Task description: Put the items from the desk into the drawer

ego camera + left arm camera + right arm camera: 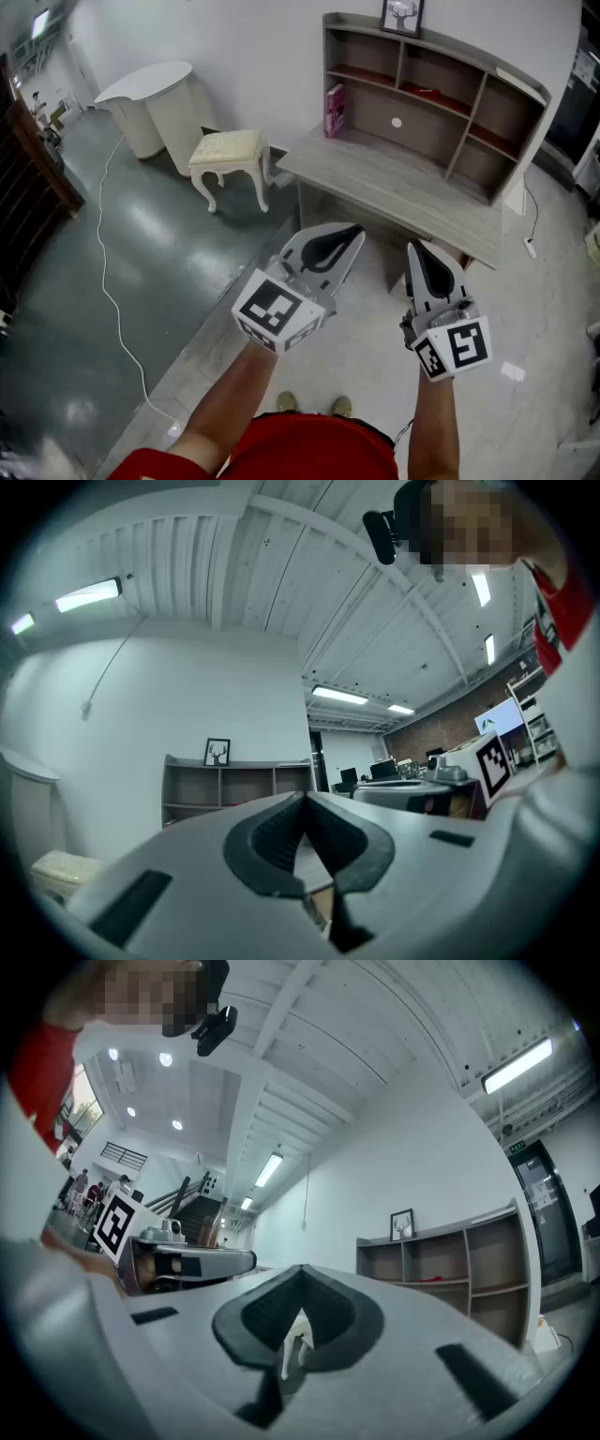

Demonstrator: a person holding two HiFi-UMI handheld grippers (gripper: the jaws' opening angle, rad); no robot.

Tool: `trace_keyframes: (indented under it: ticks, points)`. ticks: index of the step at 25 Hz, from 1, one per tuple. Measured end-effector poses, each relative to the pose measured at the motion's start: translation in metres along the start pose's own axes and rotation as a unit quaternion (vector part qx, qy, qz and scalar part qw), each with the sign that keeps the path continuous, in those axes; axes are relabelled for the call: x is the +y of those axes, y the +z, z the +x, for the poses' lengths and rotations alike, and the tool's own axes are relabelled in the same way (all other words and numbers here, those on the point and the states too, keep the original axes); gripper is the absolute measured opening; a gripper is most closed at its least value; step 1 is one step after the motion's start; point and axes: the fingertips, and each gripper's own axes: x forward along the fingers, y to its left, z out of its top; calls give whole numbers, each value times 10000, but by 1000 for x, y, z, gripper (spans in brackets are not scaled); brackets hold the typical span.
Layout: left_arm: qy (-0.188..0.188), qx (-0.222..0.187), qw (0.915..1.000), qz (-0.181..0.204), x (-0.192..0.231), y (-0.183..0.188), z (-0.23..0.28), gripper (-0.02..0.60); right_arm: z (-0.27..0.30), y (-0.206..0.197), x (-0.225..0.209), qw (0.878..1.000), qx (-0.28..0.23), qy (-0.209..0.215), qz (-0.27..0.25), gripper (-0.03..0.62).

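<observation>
You hold both grippers before the pale grey wooden desk (394, 183), well apart from it. Your left gripper (349, 234) has its jaws clenched together on nothing, and your right gripper (417, 248) likewise. The upright pink book (334, 111) stands on the desk's left end; a flat red item (427, 93) lies in the grey shelf unit (487, 103)

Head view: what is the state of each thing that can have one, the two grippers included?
left gripper, shut, empty
right gripper, shut, empty
pink book, upright at the left end of the hutch
picture frame, upright on top of the hutch
stool, upright on the floor
desk, upright, front partly covered by the grippers
</observation>
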Motion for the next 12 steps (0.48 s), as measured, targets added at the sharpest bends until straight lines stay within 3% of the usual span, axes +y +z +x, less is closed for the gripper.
trace_keyframes:
  ticks: [12]
  points:
    - [-4,-64,10000,23,-21,-9,29,9,-21,-4,-33,9998,19,-56,199,3]
